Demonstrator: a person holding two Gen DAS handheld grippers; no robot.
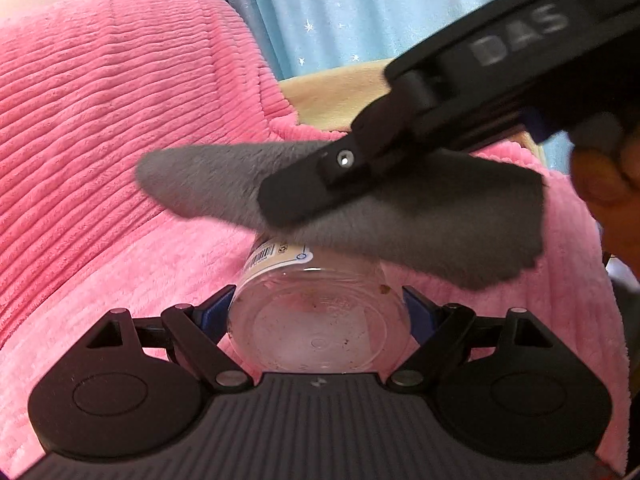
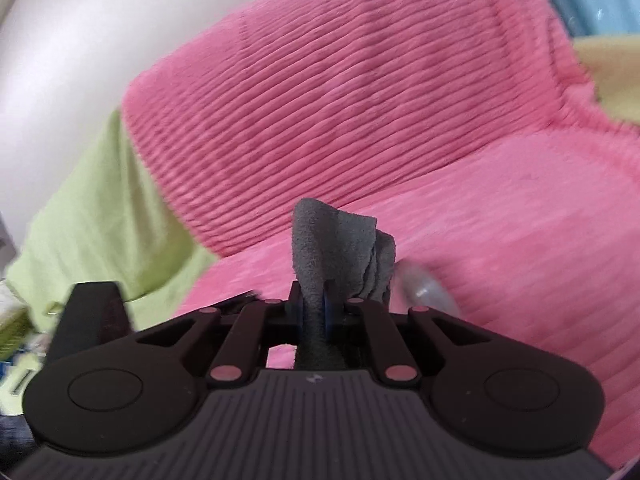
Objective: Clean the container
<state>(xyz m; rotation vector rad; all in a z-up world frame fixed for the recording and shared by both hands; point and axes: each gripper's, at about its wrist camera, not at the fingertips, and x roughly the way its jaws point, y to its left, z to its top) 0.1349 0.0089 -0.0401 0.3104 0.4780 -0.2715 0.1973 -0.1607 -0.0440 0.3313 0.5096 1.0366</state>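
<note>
Left tongs [image 1: 320,304]: clenched on the container; I see a blue pad on each side pressed to its wall, though most of each finger is hidden behind the jar.

Container [image 1: 320,320]: clear plastic jar, lying on its side between the left pads, its base turned toward my left camera. Specks and a smeary film show through the base. A label with a barcode [image 1: 268,254] runs along the upper wall.

Container mouth: hidden from the left camera by the cloth; I cannot tell whether a lid is on.

Right tongs [image 2: 316,312]: clamped on the grey cloth; blue pads pinch it close together, and a strip trails back between the fingers toward the camera.

Grey cloth [image 2: 336,248]: bunched and standing up past the right fingertips. From the left camera it spreads wide [image 1: 440,224] and drapes over the far end of the jar, seemingly touching it, though blur makes that unsure.

Right view of jar: only a blurred clear shape [image 2: 424,288] just right of the cloth, cut off by the tool body.

Right tool body: crosses the upper right of the left view, lettered "DAS" [image 1: 520,36].

Hand [image 1: 608,168]: partly seen at the right edge, cut off.

Surroundings: pink ribbed blanket [image 1: 120,120] beneath and behind everything; green fabric [image 2: 100,208] to the left; blue starred curtain [image 1: 340,12] behind; yellow fabric [image 2: 612,68] at the far right.
</note>
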